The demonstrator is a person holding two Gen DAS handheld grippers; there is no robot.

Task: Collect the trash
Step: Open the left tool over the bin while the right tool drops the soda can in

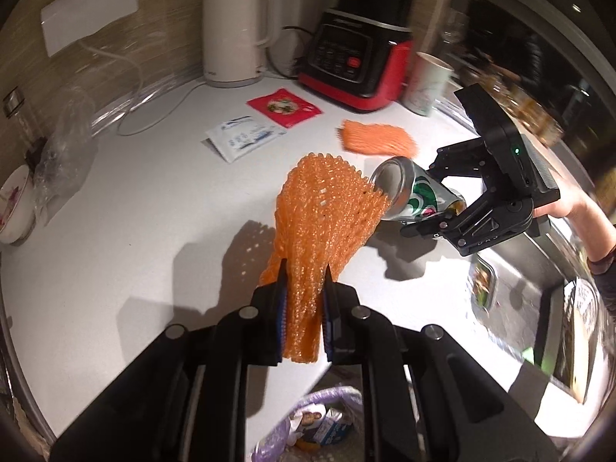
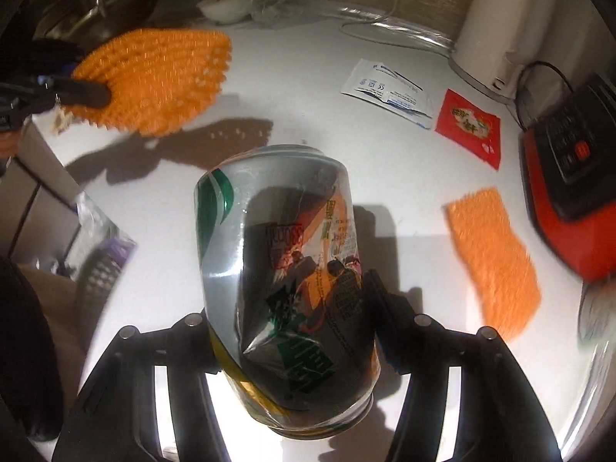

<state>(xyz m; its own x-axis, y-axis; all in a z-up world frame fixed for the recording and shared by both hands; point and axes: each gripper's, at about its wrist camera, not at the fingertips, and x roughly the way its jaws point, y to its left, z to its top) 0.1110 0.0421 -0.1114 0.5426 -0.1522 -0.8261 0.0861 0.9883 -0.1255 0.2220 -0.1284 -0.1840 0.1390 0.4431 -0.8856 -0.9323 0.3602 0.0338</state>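
My left gripper is shut on the lower end of an orange foam net, which hangs lifted above the white counter. In the right wrist view the same net sits at the upper left with the left gripper on it. My right gripper is shut on a dented silver and green drink can, its pads pressing both sides. From the left wrist view, the can is held tilted just right of the net by the right gripper.
On the counter lie a second orange net, a white packet and a red packet. A paper cup, blender base and kettle stand behind. A purple-lined bin sits below the counter's edge.
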